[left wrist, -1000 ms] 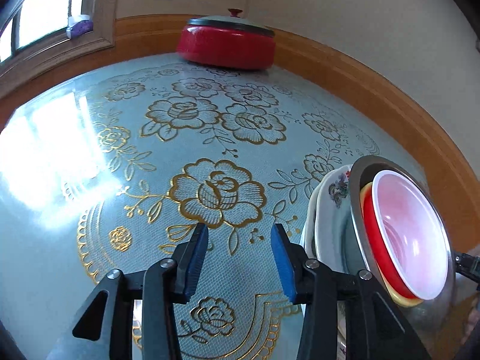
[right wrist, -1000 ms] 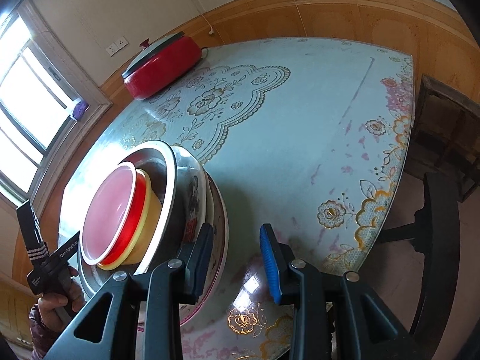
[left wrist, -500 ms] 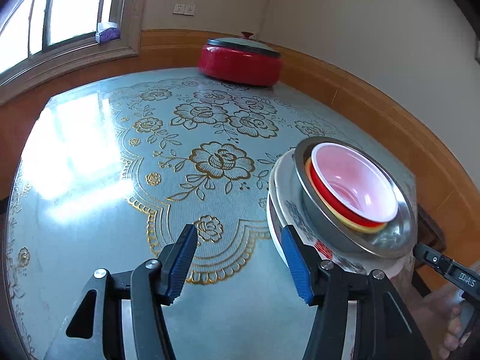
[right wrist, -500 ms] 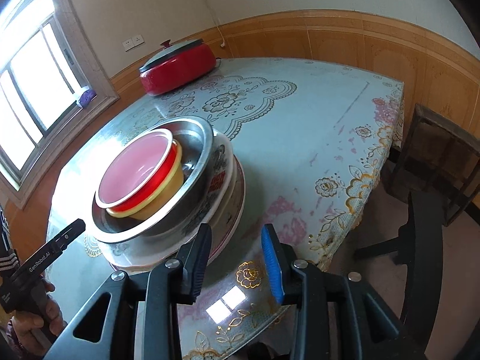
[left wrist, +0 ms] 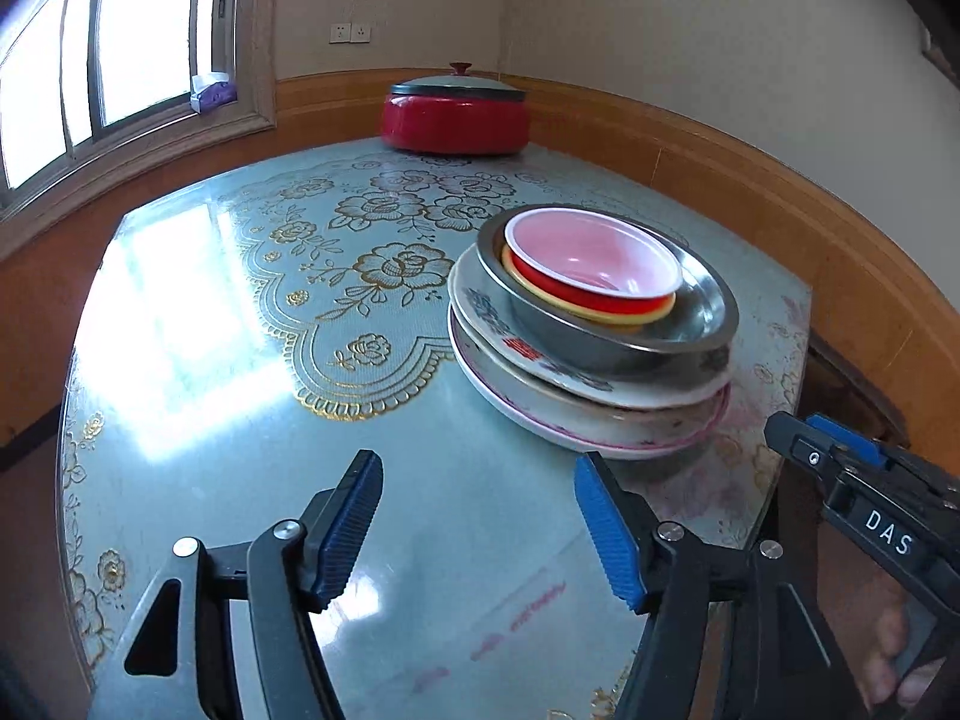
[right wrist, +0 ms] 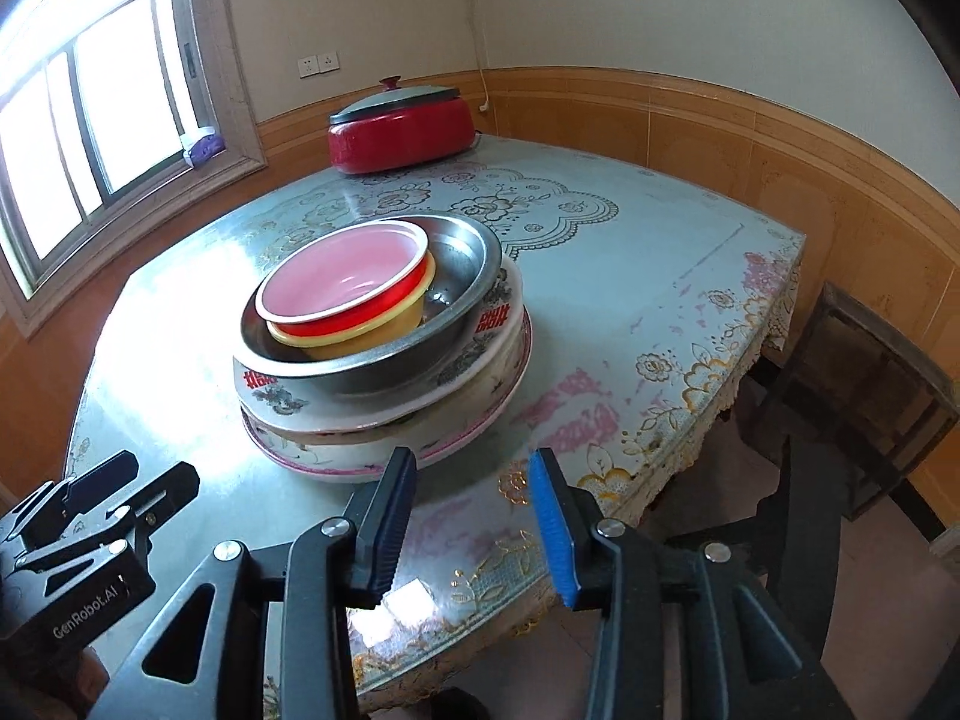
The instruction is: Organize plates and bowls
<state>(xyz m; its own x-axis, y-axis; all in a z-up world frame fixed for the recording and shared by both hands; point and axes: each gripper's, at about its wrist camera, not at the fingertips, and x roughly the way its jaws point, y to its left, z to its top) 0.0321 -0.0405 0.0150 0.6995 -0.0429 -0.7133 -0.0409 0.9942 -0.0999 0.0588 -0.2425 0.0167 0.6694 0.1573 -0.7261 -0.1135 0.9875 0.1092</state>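
plates and bowls [right wrist: 384, 360] sit nested in one stack near the surface's [left wrist: 420, 510] right edge; both claws, left claw [left wrist: 477, 531] and right claw [right wrist: 474, 519], hang apart, empty; little looks left.

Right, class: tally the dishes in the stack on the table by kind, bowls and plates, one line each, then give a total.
Plastic bowls: 2, the red bowl nested in the yellow bowl
Metal bowls: 1, the steel bowl
Plates: 2 can be told apart, the upper plate and the pink-rimmed plate
Total: 5 dishes
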